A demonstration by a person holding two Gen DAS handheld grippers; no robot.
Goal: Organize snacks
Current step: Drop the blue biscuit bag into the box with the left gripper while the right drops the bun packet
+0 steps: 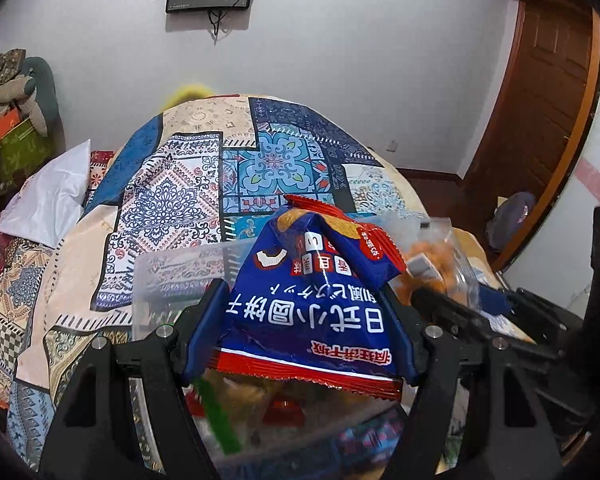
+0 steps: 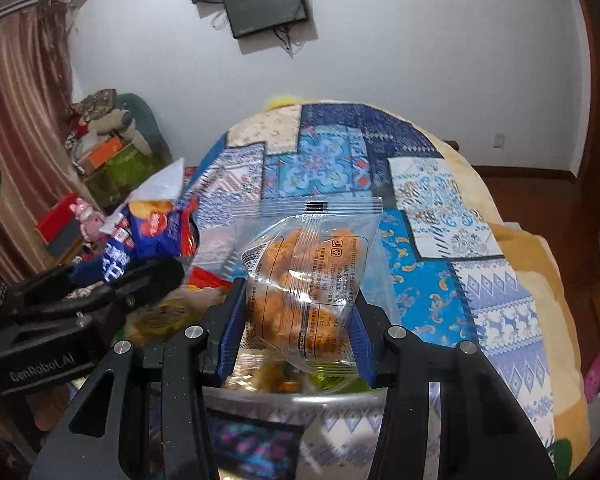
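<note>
My left gripper (image 1: 300, 304) is shut on a blue and red snack bag (image 1: 312, 304) with white Chinese print and holds it above a clear plastic bin (image 1: 172, 276) with several snacks inside. My right gripper (image 2: 300, 300) is shut on a clear packet of orange fried snacks (image 2: 304, 280) and holds it above the same bin (image 2: 300, 398). The clear packet also shows at the right of the left wrist view (image 1: 432, 256). The blue bag and the left gripper show at the left of the right wrist view (image 2: 148, 236).
The bin stands on a bed with a blue, white and beige patchwork cover (image 1: 228, 168). A white pillow (image 1: 48, 196) lies at the left. Boxes and stuffed toys (image 2: 108, 136) are stacked by the curtain. A wooden door (image 1: 540, 120) is at the right.
</note>
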